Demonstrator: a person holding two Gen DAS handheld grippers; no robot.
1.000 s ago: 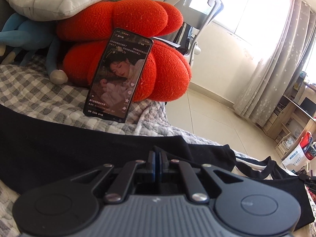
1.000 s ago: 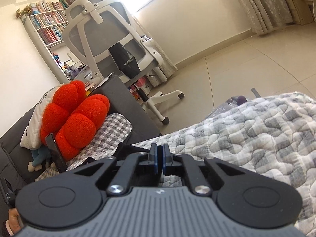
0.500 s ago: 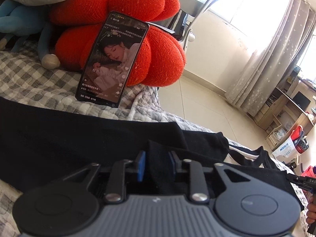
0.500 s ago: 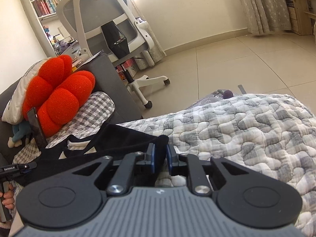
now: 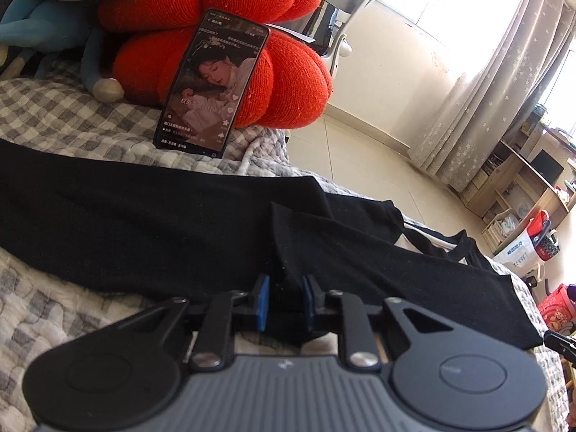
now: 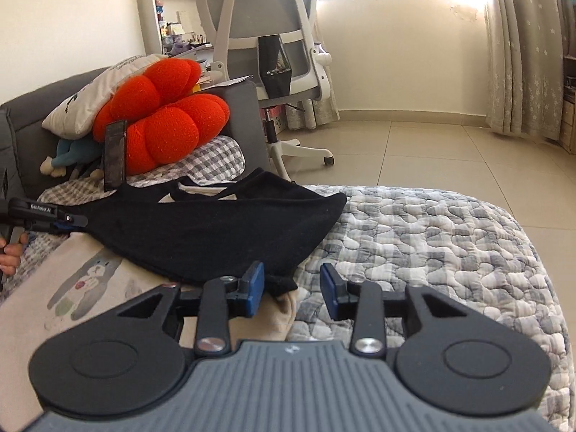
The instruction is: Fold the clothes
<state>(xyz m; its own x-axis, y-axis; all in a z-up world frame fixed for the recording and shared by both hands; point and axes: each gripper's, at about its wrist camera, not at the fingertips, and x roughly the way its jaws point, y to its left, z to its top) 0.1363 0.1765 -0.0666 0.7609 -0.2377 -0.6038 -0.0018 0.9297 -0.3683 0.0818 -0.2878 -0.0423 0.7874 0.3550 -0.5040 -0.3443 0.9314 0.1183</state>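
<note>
— Across the quilted bed (image 6: 432,230), where does the black garment (image 5: 162,230) lie?

— I see it spread over the grey checked quilt, running from the pillow end toward the bed's floor-side edge, with its far corner (image 6: 334,199) close to that edge. Part of it rests on a cream printed cloth (image 6: 72,288) at my near side.

— And your left tongs (image 5: 285,300)?

— Their jaws are closing, with a raised fold of the black fabric standing between the blue pads (image 5: 262,302). I read the pads as pressing on it.

— The right tongs (image 6: 292,293)?

— Their jaws are opening and stand well apart. A tip of the garment lies just beside the left pad (image 6: 255,289), but the fabric is not pinched.

— What sits at the pillow end?

— A phone (image 5: 212,86) with a lit screen leans upright against an orange cushion (image 5: 288,82), beside a blue plush toy (image 5: 39,28). An office chair (image 6: 273,36) stands on the floor past the bed.
</note>
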